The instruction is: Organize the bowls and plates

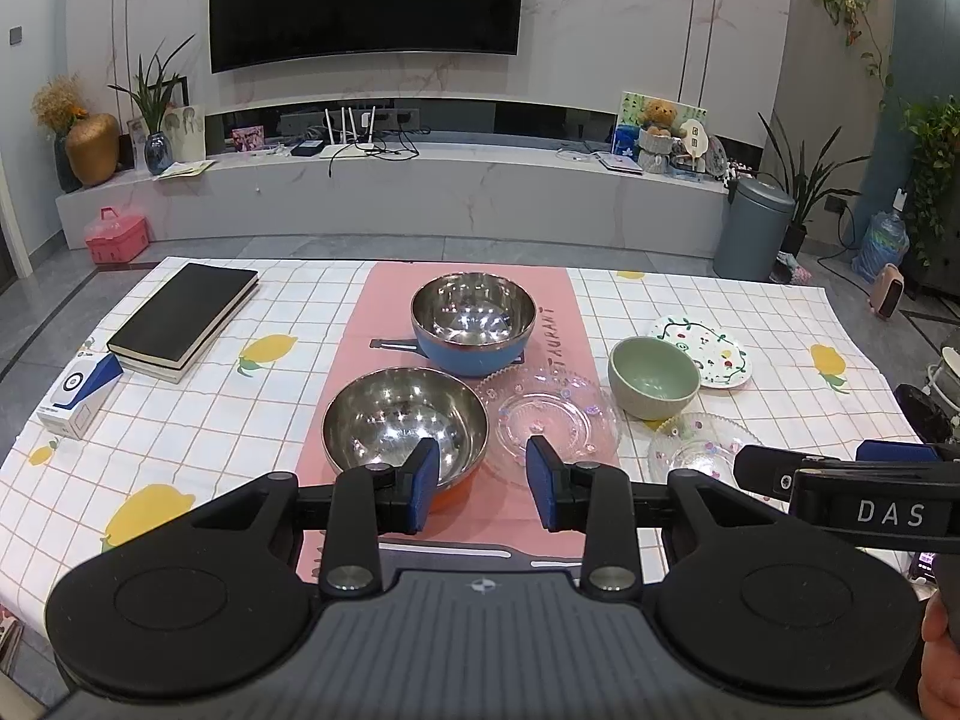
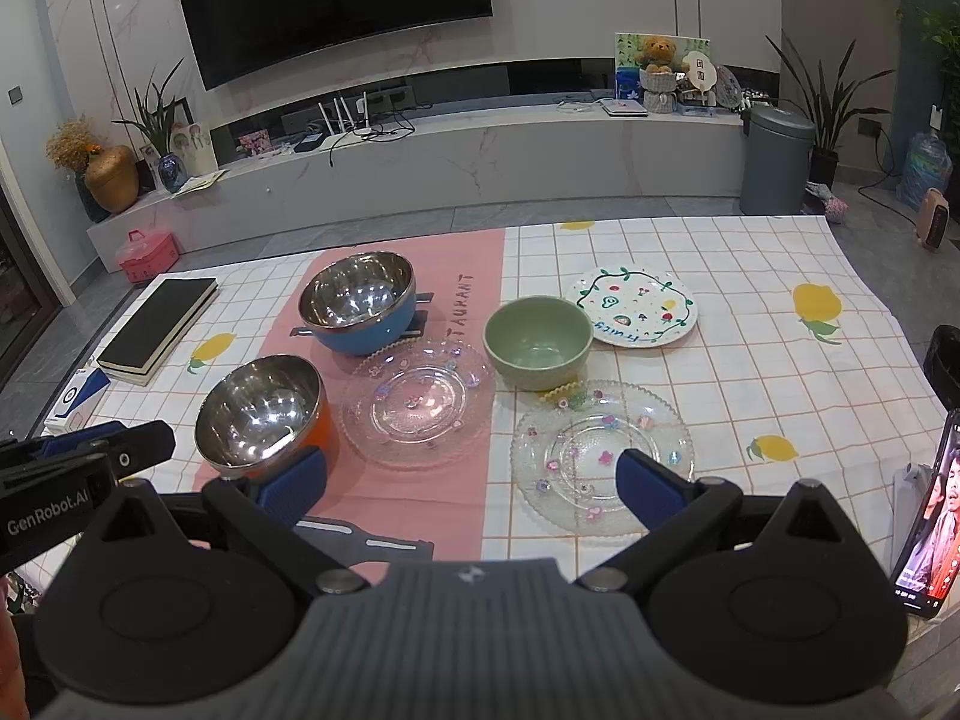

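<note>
On the pink mat [image 1: 342, 360] stand a steel bowl with a blue shell [image 1: 473, 324] [image 2: 359, 303] and, nearer me, a steel bowl with an orange shell [image 1: 403, 420] [image 2: 259, 414]. A clear glass plate [image 1: 549, 414] [image 2: 420, 402] lies right of the orange bowl. A green bowl [image 1: 654, 378] [image 2: 537, 341], a painted white plate [image 1: 714, 348] [image 2: 636, 306] and a second glass plate [image 1: 696, 450] [image 2: 600, 456] lie further right. My left gripper [image 1: 483, 486] hovers open and holds nothing, between the orange bowl and the first glass plate. My right gripper [image 2: 474, 480] is wide open and holds nothing, above the table's near edge.
A black book [image 1: 183, 315] and a small blue-white box [image 1: 81, 390] lie at the table's left. A phone [image 2: 930, 516] leans at the right edge. Beyond the table are a TV console, a pink case [image 1: 117, 234] and a grey bin [image 1: 753, 228] on the floor.
</note>
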